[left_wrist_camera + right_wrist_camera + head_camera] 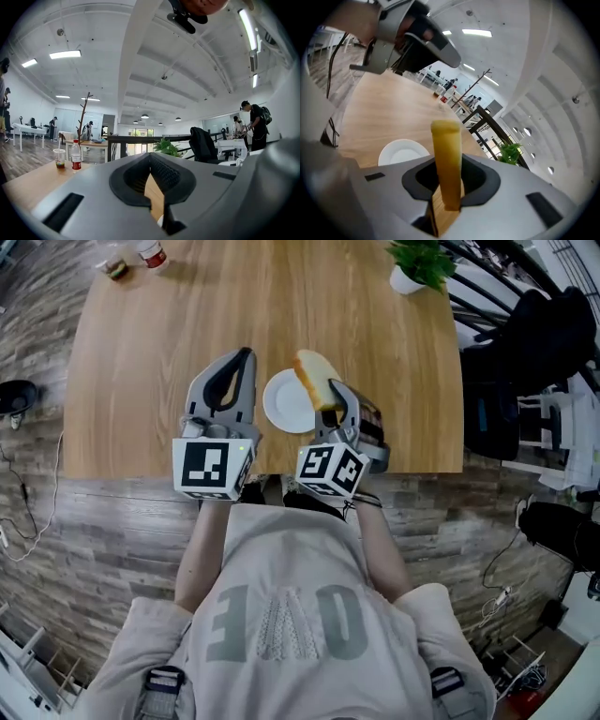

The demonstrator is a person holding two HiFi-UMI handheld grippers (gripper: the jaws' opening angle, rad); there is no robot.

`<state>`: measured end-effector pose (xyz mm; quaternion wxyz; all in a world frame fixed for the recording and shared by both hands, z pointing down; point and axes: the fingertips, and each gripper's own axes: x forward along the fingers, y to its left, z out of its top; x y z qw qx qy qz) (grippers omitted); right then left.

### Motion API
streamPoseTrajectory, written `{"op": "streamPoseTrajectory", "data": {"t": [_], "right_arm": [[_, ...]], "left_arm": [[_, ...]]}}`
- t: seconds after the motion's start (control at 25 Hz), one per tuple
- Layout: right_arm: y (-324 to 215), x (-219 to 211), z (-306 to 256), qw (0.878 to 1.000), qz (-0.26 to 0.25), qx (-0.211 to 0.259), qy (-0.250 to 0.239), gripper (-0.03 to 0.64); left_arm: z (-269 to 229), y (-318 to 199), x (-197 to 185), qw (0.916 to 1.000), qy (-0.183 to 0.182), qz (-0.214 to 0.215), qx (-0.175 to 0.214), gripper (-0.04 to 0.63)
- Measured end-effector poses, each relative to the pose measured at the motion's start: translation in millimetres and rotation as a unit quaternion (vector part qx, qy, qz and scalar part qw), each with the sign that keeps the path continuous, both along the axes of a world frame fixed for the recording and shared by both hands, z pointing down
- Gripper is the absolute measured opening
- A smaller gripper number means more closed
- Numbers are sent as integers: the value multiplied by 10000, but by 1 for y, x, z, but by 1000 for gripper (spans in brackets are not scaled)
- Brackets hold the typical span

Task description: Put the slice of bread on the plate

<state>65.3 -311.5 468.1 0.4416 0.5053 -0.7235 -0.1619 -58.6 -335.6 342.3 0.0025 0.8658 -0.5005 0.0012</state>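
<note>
Bread slice (pixel 317 377) clamped in right gripper (pixel 334 390) near plate (pixel 280 407), left gripper (pixel 246 356) closed, empty

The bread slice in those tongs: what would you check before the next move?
1. Bread slice gripped by the right tongs: ok, pinched, standing up out of the jaws.
2. Plate bare: ok, where visible.
3. Slice centred over the plate: not ok, head view shows it at the plate's right rim.
4. Left tongs empty and beside the plate, not over it: ok.
5. Slice's height above the plate: cannot tell.
</note>
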Motion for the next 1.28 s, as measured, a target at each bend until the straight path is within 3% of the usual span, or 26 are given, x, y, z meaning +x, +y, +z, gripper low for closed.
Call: {"op": "streamPoseTrajectory", "data": {"t": [0.28,0.48,0.64,1.0,1.16,1.28], "right_arm": [[0,-13,50,9935,-119,-39,1131,95],[-3,-16,70,9880,80,-11,1546,95],[-7,-5,81,9823,352,-91,1838,95],[0,-9,75,9807,161,-46,1946,95],[2,-17,90,9784,-60,-306,2042,95],[1,-21,95,9830,11,-459,1775,99]], "left_arm": [[13,-4,-9,9999,-28,-46,-147,9],[16,-2,-17,9998,-12,-51,-198,9],[20,-1,-14,9986,270,131,-441,9],[17,3,-14,9987,335,121,-377,9],[16,4,-17,9987,347,83,-367,9],[15,7,-21,9988,343,44,-354,9]]}}
